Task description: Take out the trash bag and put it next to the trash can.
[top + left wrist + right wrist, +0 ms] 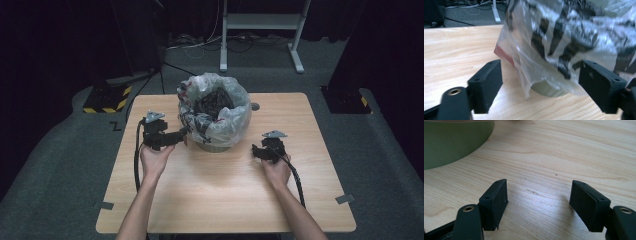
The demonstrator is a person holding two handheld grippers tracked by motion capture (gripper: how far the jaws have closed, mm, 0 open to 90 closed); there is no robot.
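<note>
Bin and liner position relative to both grippers

Bin (215, 142), grey-green and round, stands on the wooden table (225, 200) toward its far edge, near the middle of the width. A clear plastic liner bag (227, 117) with dark printing is draped over the rim and hangs down the outside wall; dark contents are visible in the opening from the high view.

Left gripper (177, 136): held in the left hand (154, 159), positioned just beside the left side of the bin, jaws pointing toward it. In the left gripper view, the left gripper (540, 83) has its jaws spread wide, with the hanging bag (564, 45) and the base of the bin (549, 88) lying ahead between them. The jaws grasp nothing; whether either pad touches the plastic cannot be determined. A reddish patch (502, 53) shows through the bag at its left side.

Right gripper (257, 150): held in the right hand (276, 172), located near the right side of the bin but apart from it, low over the table. In the right gripper view, the right gripper (539, 202) has its jaws released and wide apart over bare wood grain. The curved wall of the bin (451, 142) occupies the upper left corner of that view, clear of both jaws.

A cable trails from each gripper toward the near edge of the table.
</note>
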